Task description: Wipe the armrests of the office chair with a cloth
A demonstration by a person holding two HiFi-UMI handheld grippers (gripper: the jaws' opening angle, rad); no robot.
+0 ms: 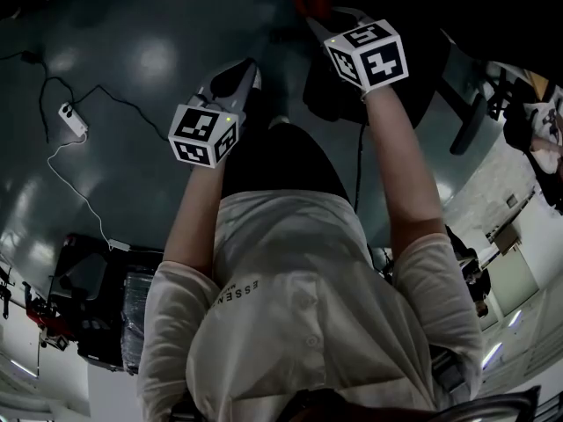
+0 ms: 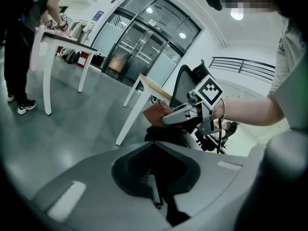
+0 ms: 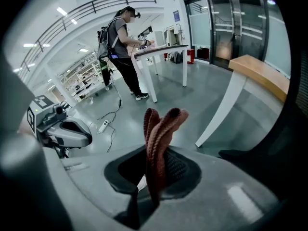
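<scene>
Between right gripper's [image 1: 317, 11] jaws: cloth [image 3: 161, 129], clamped tight, close by the office chair [image 2: 185, 83]. Left gripper [image 1: 244, 73] beside it, pinched together, empty. I can't confirm armrest contact, so I judge both armrests still to wipe.

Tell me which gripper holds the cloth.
The right gripper, shut on the reddish cloth; the left gripper is shut with nothing between its jaws.

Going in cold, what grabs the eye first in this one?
The reddish cloth clamped in the right hand-held gripper, held up over the grey floor. Next, the left hand-held gripper beside it, shut on nothing, and the black office chair just beyond the cloth.
</scene>
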